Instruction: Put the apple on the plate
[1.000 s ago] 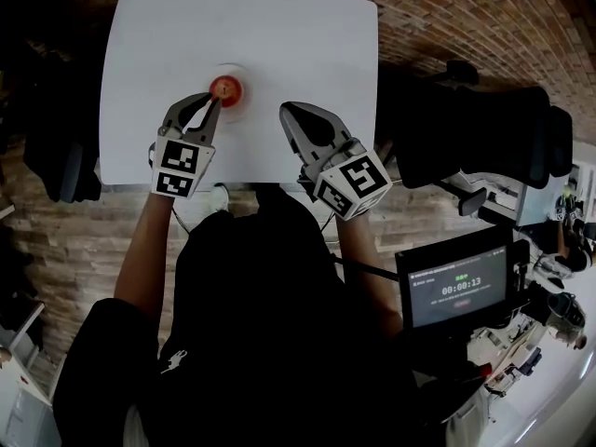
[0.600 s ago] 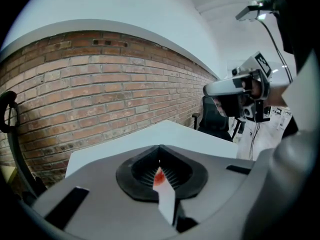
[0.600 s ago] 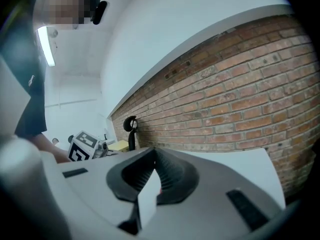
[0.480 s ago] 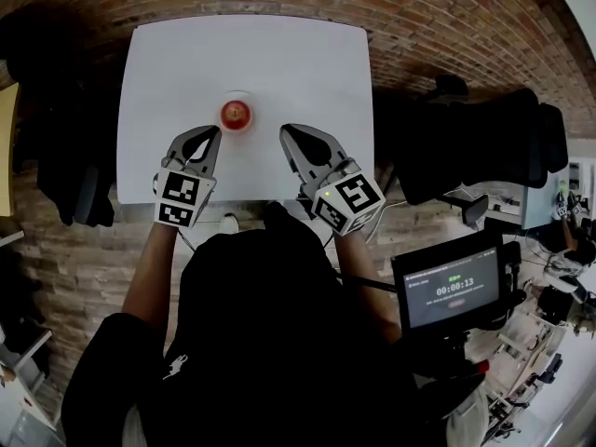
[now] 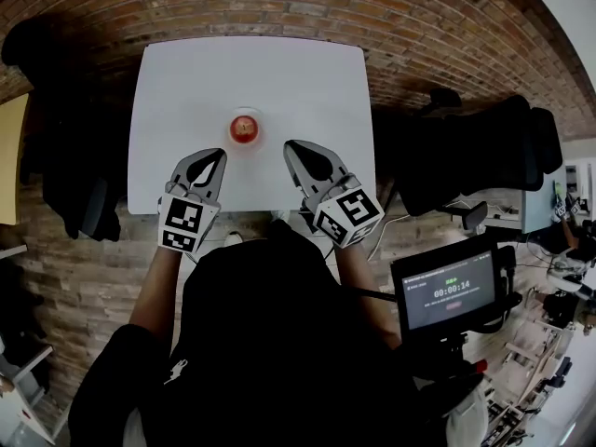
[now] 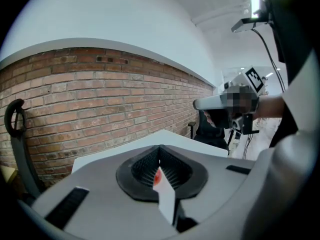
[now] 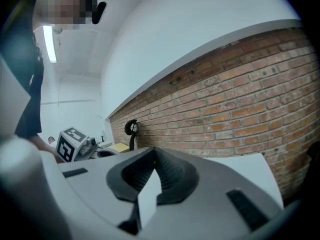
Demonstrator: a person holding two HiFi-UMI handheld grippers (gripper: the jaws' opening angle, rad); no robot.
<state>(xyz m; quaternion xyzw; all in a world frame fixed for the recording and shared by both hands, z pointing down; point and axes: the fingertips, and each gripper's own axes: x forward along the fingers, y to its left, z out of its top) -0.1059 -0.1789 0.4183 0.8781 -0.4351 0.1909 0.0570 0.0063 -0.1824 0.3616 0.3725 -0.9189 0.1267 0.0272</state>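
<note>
A red apple (image 5: 245, 128) sits on a small white plate (image 5: 246, 111) near the middle of the white table (image 5: 298, 73). My left gripper (image 5: 219, 154) hovers just short of the plate, towards the table's near edge, shut and empty. My right gripper (image 5: 291, 145) is level with it on the plate's right, also shut with nothing in it. In the left gripper view the jaws (image 6: 160, 148) meet at the tips, and a sliver of the apple (image 6: 156, 177) shows through the slit behind them. The right gripper view shows its jaws (image 7: 155, 151) closed, facing a brick wall.
Black office chairs stand at the table's left (image 5: 65, 166) and right (image 5: 475, 147). A screen with a timer (image 5: 452, 291) is at the lower right. Brick (image 5: 400, 26) surrounds the table. The person's dark torso fills the lower middle.
Both grippers have drawn back from the apple towards the person and risen. The left jaws, slightly apart beside the apple a second ago, are closed. The apple has stayed on the plate.
</note>
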